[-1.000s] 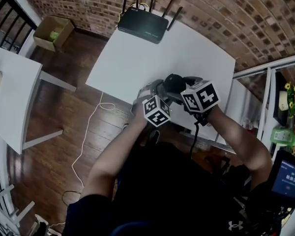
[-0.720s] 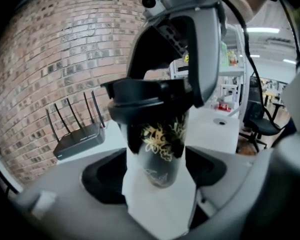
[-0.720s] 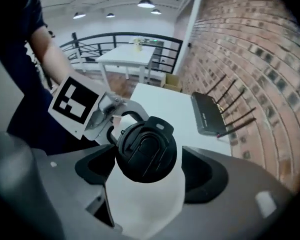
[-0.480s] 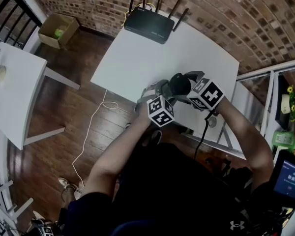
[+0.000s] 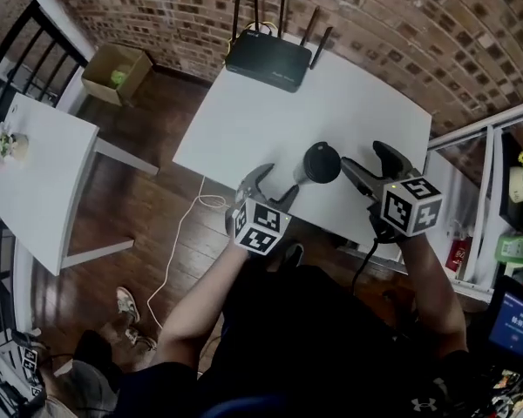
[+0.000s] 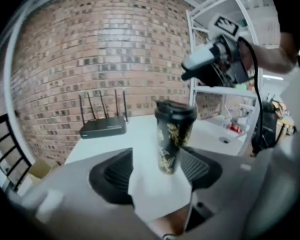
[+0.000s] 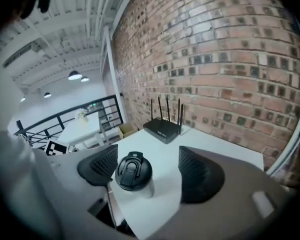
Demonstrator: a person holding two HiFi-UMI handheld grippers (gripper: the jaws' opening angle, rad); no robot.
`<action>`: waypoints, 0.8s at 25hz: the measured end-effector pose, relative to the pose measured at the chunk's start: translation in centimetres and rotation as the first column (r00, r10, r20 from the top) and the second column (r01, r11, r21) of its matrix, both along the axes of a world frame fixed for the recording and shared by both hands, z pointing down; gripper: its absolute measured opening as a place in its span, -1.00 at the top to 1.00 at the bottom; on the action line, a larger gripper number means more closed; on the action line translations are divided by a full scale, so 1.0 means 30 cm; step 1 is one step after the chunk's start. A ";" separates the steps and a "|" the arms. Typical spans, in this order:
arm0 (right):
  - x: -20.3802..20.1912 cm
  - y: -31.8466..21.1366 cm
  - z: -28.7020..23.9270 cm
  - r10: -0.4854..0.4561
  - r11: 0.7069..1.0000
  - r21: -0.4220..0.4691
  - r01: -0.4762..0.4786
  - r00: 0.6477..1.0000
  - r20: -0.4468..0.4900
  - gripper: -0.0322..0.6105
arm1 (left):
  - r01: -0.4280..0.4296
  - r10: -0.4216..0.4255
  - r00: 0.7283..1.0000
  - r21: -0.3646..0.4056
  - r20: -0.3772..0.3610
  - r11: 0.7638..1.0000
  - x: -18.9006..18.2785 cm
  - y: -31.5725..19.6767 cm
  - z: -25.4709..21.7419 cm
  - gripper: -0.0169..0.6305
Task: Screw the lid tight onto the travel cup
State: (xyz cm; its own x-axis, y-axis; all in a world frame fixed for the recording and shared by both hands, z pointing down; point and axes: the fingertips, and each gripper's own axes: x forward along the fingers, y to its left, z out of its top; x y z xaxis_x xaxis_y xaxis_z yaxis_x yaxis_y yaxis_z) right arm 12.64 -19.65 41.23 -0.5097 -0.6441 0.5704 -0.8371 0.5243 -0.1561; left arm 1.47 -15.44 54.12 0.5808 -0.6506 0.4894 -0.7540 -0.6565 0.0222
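The black travel cup with a gold pattern (image 5: 321,164) stands upright on the white bench (image 5: 244,116), close to its near edge; its black screw lid with a flip latch (image 7: 133,171) sits on top of it. No gripper touches the cup.

The left gripper (image 5: 275,185) hangs just off the bench's near edge, down and to the left of the cup. Its jaws have just been closing a little, yet they are well apart; in the left gripper view the travel cup (image 6: 174,134) shows in line with the gap (image 6: 157,171), ahead of the ribbed pads, and neither pad presses on it.

The right gripper (image 5: 370,165) is raised to the right of the cup, near it but clear. Its jaws are spread wide, and in the right gripper view the cup sits low in the gap (image 7: 150,171), nearer the left pad and below the pads, untouched.

At the far edge of the bench lies a flat black router with four upright antennas (image 5: 273,59), against a red brick wall (image 5: 401,24); an open cardboard box (image 5: 116,72) rests on the wooden floor, and a second white table (image 5: 35,181) stands well apart to the left.
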 end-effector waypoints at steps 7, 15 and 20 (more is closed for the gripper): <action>-0.099 0.183 -0.274 -0.121 0.971 0.241 0.011 0.885 0.449 0.87 | 0.236 -0.154 0.907 0.170 -0.393 0.957 -0.136 0.083 -0.588 0.93; -0.134 0.279 -0.272 -0.151 0.928 0.372 0.016 0.929 0.337 0.87 | 0.162 -0.087 0.925 0.176 -0.370 0.971 0.012 0.170 -0.624 0.93; -0.109 0.296 -0.294 -0.140 0.908 0.420 0.000 0.943 0.303 0.87 | 0.135 -0.057 0.935 0.203 -0.350 0.970 0.039 0.182 -0.645 0.93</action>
State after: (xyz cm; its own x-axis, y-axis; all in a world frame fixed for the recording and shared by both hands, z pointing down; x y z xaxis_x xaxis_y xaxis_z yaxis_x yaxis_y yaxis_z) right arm 9.39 -10.78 32.42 -0.6709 -0.7389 0.0631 -0.7370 0.6549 -0.1670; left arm 2.65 -9.99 34.76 0.6158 -0.7798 0.1123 -0.7863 -0.5993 0.1505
